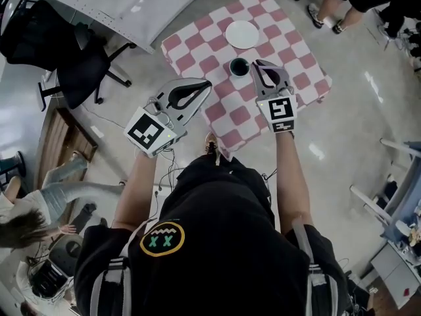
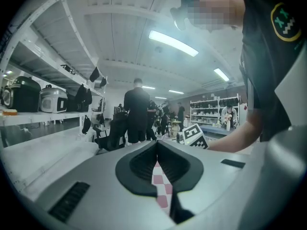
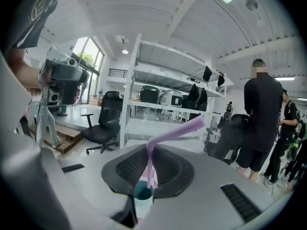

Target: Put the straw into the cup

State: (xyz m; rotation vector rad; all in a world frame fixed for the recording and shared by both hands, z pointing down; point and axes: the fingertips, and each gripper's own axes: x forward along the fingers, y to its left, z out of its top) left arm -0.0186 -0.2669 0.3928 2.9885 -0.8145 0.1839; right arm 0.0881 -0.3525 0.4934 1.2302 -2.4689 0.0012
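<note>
A pink bendy straw [image 3: 172,133] stands upright between the jaws of my right gripper [image 3: 149,150], which is shut on it; its bent top leans to the right. Its lower end hangs at the mouth of a cup [image 3: 143,195] that is white outside and teal inside, directly below the jaws. In the head view the cup [image 1: 239,66] stands on the pink-and-white checkered table [image 1: 197,45], with the right gripper [image 1: 262,66] just to its right. My left gripper [image 1: 209,84] hovers at the table's left edge, shut and holding nothing [image 2: 157,145].
A white plate [image 1: 242,34] lies on the cloth behind the cup. A black office chair [image 1: 79,64] and a white desk [image 1: 131,5] stand to the left. People stand at the top right [image 1: 329,5], and another person [image 1: 39,203] is at the lower left.
</note>
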